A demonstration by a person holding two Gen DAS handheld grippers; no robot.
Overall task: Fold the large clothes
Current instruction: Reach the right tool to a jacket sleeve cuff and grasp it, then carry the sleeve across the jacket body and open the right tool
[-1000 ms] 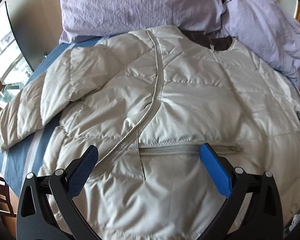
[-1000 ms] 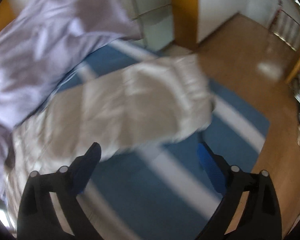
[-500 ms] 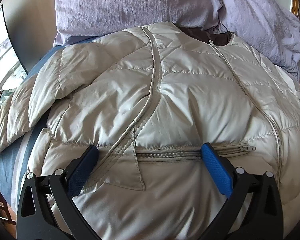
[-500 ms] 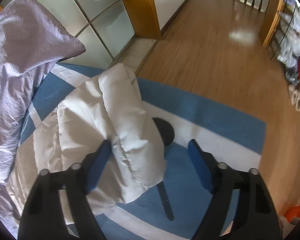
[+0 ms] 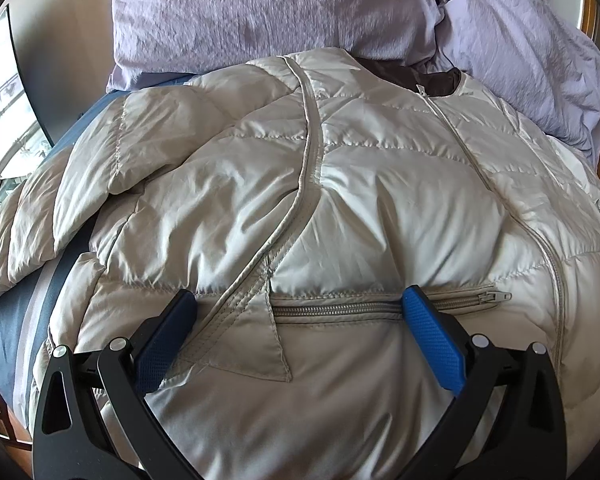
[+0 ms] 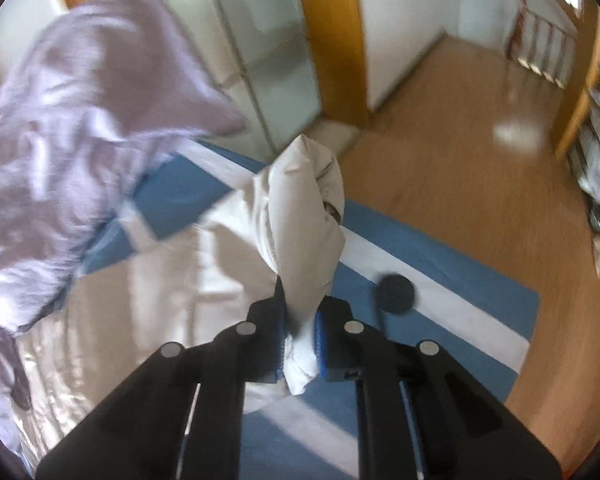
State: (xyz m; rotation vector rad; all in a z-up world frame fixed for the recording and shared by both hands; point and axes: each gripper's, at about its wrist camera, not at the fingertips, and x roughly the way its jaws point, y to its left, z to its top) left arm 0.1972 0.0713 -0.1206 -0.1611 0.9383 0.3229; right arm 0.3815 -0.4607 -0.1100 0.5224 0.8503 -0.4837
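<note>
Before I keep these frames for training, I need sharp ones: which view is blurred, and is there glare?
Left wrist view: sharp, down jacket stitching crisp. Right wrist view: motion-blurred, purple duvet smeared, glare patch on wood floor, though the right gripper is clear.

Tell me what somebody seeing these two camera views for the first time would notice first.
Most likely the puffy cream jacket spread across the blue striped bed, filling the left wrist view, with the open left gripper above its pocket zipper. Next, the right gripper shut on the jacket's sleeve, which stands up from the bed. Behind both sits rumpled lilac bedding.
</note>
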